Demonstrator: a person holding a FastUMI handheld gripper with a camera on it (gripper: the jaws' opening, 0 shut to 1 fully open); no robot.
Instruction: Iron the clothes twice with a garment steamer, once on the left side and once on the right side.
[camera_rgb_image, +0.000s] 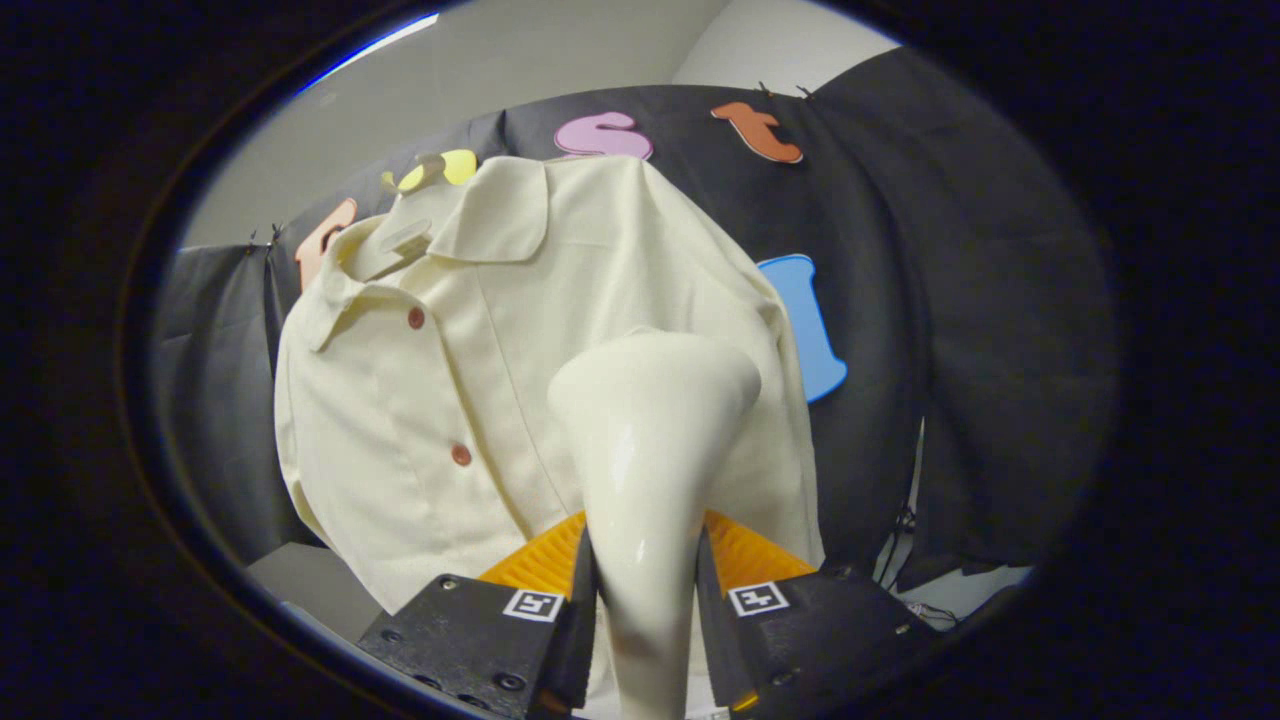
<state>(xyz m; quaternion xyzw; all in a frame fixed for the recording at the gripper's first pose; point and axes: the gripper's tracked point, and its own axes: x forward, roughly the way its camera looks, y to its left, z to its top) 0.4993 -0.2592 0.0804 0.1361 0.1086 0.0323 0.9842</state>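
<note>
Left of centre, hanging against the dark cloth wall: shirt (400, 420), pale, collar uppermost, draping from a hanger (405, 240) at upper left of centre. Running down its front, just left of the middle: two buttons (416, 318), the lower one lying nearest the steamer.

Centre, rising from between the fingers and flaring toward the cloth: steamer (650, 430), glossy and pale, its wide head facing the shirt's panel to the right of the buttons. Touching the fabric or hovering just off it: impossible to tell from this angle.

Lower centre: gripper (645, 570), closing narrowly around the steamer's smooth neck, one finger pressing on each side.

Lower right, trailing down beside the wall: thin dark cables (895, 560).

Risks, judging from this arrangement:
- Slipping or twisting of the slick, tapering neck between the fingers, owing to the head's weight sitting well beyond the grip.
- Pushing the freely hanging shirt away or setting it swinging, owing to too firm a press, and so leaving the pass uneven.
- Snagging the head's edge on the lower button when drifting leftward.
- Lingering in one spot, possibly overheating or wetting the cloth.
</note>
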